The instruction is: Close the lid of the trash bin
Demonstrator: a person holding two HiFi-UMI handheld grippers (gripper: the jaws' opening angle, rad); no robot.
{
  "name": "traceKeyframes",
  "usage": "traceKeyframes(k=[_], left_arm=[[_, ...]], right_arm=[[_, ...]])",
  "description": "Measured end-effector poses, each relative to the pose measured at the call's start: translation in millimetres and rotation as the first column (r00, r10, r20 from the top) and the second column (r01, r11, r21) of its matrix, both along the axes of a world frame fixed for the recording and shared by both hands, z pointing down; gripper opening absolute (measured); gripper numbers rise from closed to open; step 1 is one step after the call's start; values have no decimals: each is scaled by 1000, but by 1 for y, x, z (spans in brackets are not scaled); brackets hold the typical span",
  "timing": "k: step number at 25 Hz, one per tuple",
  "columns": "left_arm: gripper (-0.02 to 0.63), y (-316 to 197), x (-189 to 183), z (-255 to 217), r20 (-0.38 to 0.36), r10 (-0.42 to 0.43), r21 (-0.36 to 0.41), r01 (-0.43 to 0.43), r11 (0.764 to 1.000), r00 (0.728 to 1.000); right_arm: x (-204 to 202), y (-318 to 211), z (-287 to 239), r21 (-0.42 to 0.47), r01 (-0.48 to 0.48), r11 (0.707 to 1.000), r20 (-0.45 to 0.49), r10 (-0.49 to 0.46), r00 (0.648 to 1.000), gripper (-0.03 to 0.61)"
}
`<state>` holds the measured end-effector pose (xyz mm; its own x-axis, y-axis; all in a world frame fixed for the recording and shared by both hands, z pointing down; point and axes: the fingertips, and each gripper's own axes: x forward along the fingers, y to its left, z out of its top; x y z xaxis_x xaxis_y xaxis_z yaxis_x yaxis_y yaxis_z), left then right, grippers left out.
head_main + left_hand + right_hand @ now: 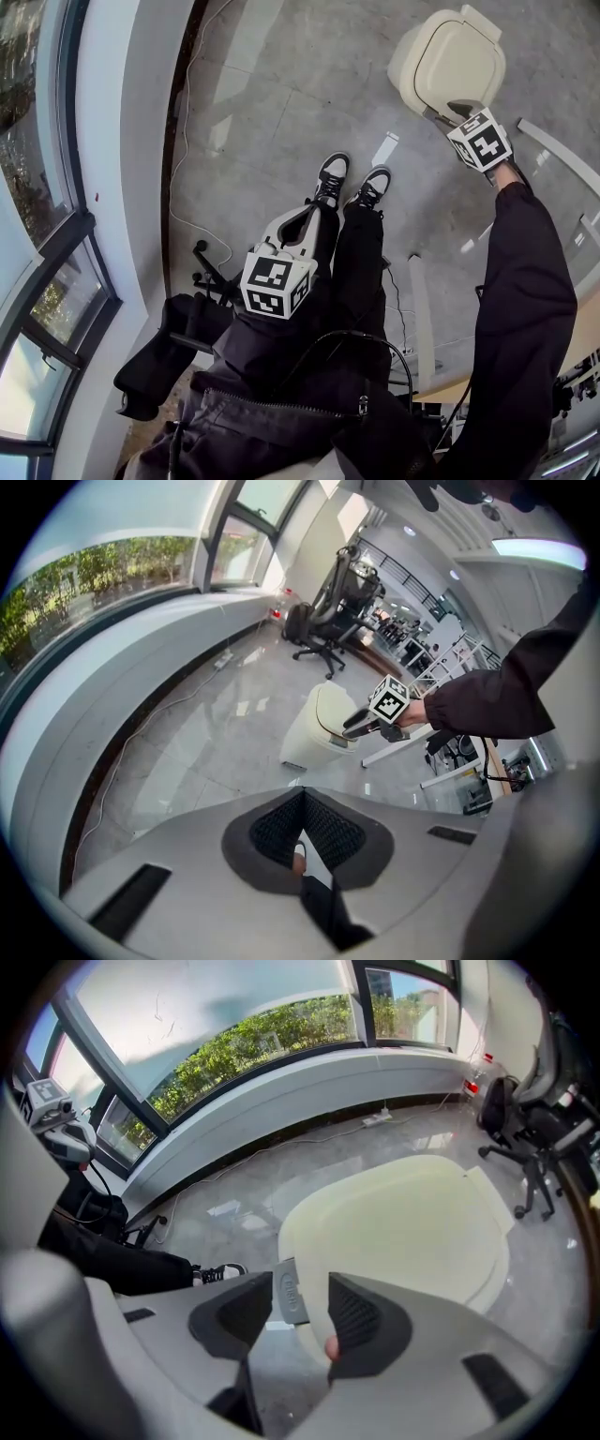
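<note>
Grey tiled floor (281, 94) beside a curved window wall. Cream trash bin (450, 66) is set on it, ahead and to the right of the person's shoes.

Task is judged nearly or fully done. The lid (403, 1232) is seen lying flat over the bin's mouth with no dark gap along the rim. Whether it is fully seated or latched cannot be told; at most a last press down is left.

The lid is a smooth, pale, rounded panel, hinged at the far side.

Right gripper (461, 114) is held at the bin's near edge. Its jaws are parted around a small grey tab (289, 1290) on the lid's front, not clamped on it.

Left gripper (302, 217) is held at the body, well apart from the bin, jaws together and empty.
</note>
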<state>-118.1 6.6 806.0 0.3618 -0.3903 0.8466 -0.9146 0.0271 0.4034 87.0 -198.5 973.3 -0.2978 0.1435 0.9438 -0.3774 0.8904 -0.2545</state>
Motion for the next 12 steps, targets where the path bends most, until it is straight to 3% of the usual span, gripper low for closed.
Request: traceKeyframes(k=[12], left_arm=[[-5,0,1,4,-1,-4,-6,4,1000,1000]], right_arm=[[-1,3,11,9,1,1000,-8,-1,1000,190]])
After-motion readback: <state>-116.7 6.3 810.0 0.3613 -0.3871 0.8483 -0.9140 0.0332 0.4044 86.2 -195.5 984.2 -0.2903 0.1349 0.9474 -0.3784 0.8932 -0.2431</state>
